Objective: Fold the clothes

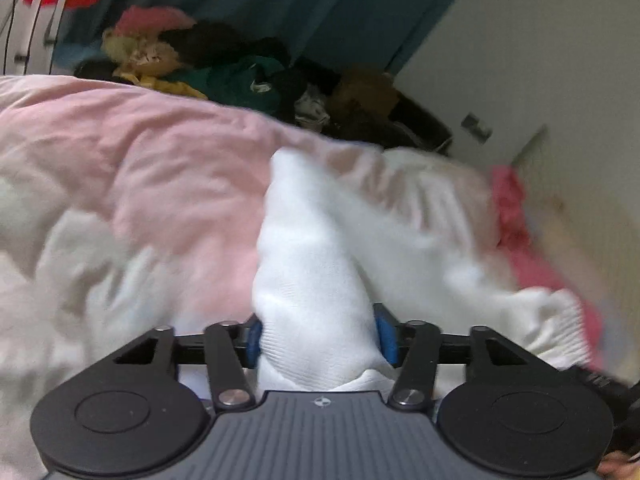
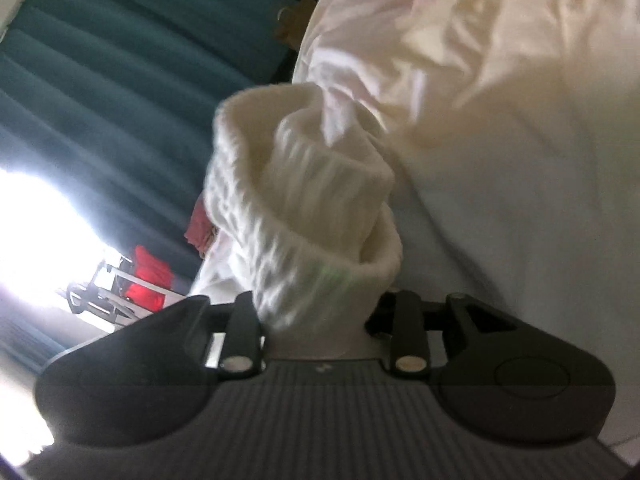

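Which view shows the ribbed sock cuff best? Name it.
The right wrist view: the ribbed sock cuff fills the centre, folds plain. The left wrist view shows only a blurred strip of it at the right.

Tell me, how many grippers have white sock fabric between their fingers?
2. The left gripper has the white sock between its blue pads; the right gripper has the ribbed cuff.

I've got a teal curtain [image 1: 312,4] hanging across the back, a pale wall [image 1: 560,60] to its right with a small switch plate [image 1: 476,126] on it. From the right-hand camera the same curtain [image 2: 120,80] fills the left, bright window glare [image 2: 36,236] beside it, and something red on a white rack [image 2: 146,280] below.
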Demonstrator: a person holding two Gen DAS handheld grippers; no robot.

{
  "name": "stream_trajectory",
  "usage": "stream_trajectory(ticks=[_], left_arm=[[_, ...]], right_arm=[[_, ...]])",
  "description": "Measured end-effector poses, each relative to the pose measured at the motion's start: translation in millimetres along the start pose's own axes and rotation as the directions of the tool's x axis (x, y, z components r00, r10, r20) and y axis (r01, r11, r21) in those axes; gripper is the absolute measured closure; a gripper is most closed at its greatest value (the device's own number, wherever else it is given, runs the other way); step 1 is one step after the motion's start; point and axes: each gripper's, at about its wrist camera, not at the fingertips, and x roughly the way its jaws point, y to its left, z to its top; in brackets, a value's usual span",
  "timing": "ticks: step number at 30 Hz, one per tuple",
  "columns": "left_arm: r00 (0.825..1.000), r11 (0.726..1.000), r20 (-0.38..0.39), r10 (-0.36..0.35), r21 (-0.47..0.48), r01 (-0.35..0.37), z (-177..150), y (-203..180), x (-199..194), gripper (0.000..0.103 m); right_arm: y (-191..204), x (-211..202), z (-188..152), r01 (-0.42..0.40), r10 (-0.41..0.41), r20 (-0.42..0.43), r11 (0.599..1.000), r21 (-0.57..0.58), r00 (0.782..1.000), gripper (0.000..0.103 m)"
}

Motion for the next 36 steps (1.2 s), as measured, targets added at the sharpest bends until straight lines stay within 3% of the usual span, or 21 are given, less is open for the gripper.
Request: stream_trajectory(ticks=[4,7,11,17,25,26,28,29,30,36], left_arm=[[1.000,0.999,0.007,0.024,0.032,-0.024,-4,-3,-6,0.034],[0.997,0.994,-0.003,0.083,0.064,-0.083,2,-19,-28,0.029],[0.989,0.983,0.012,0.146,0.110,-0.146,6,-47,-70,0.025],[0.988,0.979,0.085,0.133,0.147,-0.144,7,-101,-161,0.023],[0.965,0.945,0.238,0.106,0.277,-0.172,-18,-185,-303,0.015],[0.962,0.942,0.251,0.102,0.288,-0.175,-23,-194,-318,0.012],[0.957,0.936,0.277,0.091,0.304,-0.177,-35,-206,-350,0.000],[0.951,0.933,0.296,0.085,0.311,-0.180,-42,-211,-366,0.000],[0.946,0.930,0.315,0.080,0.317,-0.184,-50,-216,-382,0.000],[0.909,0.919,0.401,0.114,0.306,-0.250,-89,-228,-450,0.000]], right_arm=[[-14,-3,-5,-0.009,0.010,-0.005,0.998,0.057,1.000,0.062],[7,-13,4,0.079,-0.077,-0.046,0.996,0.049,0.996,0.061],[45,-49,2,0.206,-0.210,-0.083,0.977,-0.056,0.974,0.060],[109,-127,-9,0.189,-0.212,-0.065,0.950,-0.248,0.975,0.060],[184,-232,-47,0.092,-0.103,0.001,0.884,-0.458,0.995,0.060],[192,-248,-53,0.086,-0.089,0.016,0.876,-0.475,0.996,0.056],[203,-273,-62,0.060,-0.040,0.050,0.860,-0.507,0.998,0.033],[208,-284,-66,0.049,-0.015,0.069,0.851,-0.523,0.997,0.018],[214,-301,-72,0.045,0.009,0.098,0.841,-0.540,0.995,0.013],[233,-360,-111,0.038,0.131,0.222,0.779,-0.626,0.966,0.013]])
